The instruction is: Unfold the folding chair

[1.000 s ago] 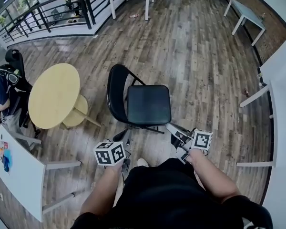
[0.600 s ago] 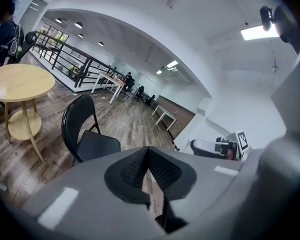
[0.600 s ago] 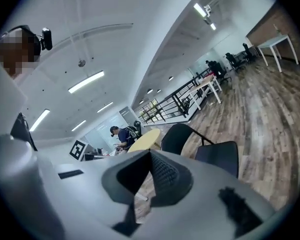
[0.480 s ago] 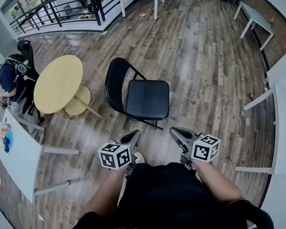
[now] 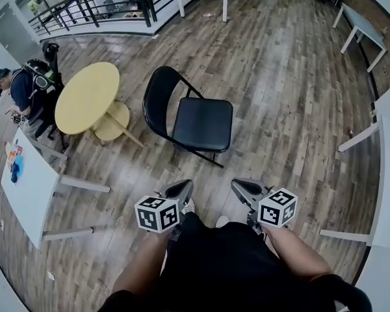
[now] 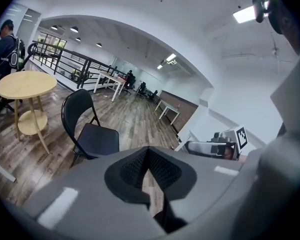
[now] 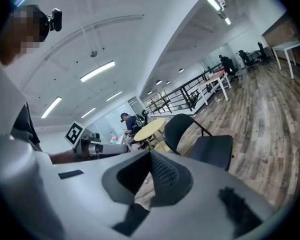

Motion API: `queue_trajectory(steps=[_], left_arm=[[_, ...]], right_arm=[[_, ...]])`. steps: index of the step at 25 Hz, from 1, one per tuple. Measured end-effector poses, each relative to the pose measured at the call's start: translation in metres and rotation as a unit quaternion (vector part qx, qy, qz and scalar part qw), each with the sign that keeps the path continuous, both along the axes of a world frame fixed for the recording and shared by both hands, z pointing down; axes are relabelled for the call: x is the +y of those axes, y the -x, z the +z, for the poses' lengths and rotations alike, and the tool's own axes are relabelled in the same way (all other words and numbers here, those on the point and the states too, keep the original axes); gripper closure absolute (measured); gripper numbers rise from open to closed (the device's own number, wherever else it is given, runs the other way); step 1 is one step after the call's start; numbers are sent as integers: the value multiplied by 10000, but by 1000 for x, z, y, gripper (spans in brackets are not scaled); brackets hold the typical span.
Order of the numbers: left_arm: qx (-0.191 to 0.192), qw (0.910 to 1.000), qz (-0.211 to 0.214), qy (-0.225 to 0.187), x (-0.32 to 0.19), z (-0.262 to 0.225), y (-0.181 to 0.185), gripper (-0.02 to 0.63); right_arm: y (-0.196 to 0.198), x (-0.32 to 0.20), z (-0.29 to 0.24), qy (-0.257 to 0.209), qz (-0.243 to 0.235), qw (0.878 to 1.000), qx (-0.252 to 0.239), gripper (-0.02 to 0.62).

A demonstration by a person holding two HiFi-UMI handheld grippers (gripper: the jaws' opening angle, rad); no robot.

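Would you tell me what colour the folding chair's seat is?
The seat is black; the head view shows it best.

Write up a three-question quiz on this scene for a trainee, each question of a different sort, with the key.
1. True or false: the folding chair is folded flat.
2. What is in the left tool? A) the chair's backrest B) nothing, its jaws are shut C) a table leg
3. Fill in: in the head view, the round yellow table stands to the chair's ____.

Key:
1. False: it stands open with its seat down.
2. B.
3. Left.
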State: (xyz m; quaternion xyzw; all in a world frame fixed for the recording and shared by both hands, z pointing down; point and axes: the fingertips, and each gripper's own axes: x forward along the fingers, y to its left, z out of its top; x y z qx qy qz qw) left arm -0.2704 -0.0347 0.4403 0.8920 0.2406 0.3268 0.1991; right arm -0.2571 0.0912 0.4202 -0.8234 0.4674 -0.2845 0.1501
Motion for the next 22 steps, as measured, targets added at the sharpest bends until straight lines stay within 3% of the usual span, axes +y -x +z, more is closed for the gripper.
queue_trajectory(steps=[5,12,19,22], left_arm=[[-145,9996,-111,-195,-9,3,13,598],[-114,9985,132,-525,-26,4,2,598],[-128,9996,226,-67,-53,-4,-11,598],[-85,9995,285,-51,-67,-4,-12,598]], right_arm=[[4,-3,5,-65,78,9999,-64,591],[-3,-21,-4,-54,130,9998,137,591],[-15,-42,1,-56,482,9988,56,591],[-15,-57,4,28,506,9987,72,591]])
